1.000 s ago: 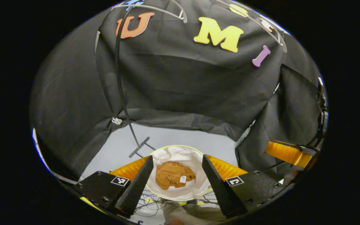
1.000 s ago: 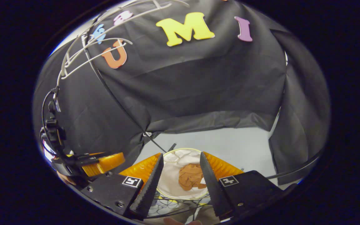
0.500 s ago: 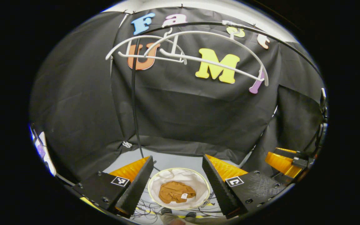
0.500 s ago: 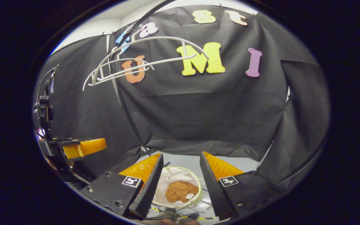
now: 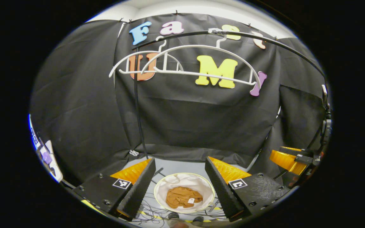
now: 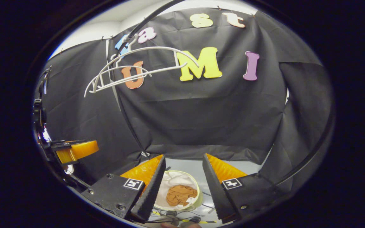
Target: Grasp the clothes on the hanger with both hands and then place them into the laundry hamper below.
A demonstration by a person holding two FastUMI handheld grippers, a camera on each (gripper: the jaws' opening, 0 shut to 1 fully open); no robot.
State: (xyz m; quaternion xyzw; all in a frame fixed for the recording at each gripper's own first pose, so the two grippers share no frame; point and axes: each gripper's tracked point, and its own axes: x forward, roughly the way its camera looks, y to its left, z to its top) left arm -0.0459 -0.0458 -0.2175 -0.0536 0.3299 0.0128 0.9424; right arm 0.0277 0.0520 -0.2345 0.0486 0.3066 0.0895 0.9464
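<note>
A crumpled brown garment [image 5: 183,197] [image 6: 181,194] lies inside the round white laundry hamper [image 5: 163,190] [image 6: 170,178] on the floor. Two bare white hangers [image 5: 182,60] [image 6: 138,68] hang from a black rail high up. My left gripper [image 5: 180,183] is open with nothing between its fingers, held well above the hamper. My right gripper [image 6: 180,180] is open too and holds nothing. In the left gripper view the right gripper [image 5: 291,158] shows at the right edge. In the right gripper view the left gripper [image 6: 74,150] shows at the left.
A black rack pole [image 5: 138,120] runs from the rail down to the grey floor [image 5: 182,166] behind the hamper. Loose cables [image 5: 150,212] lie on the floor in front of the hamper. Shoe tips [image 5: 185,218] of a person show at the bottom.
Both grippers have risen and tilted up. The hamper with the garment now looks smaller and lower, and the bare hangers have come into full sight. Both stayed open.
</note>
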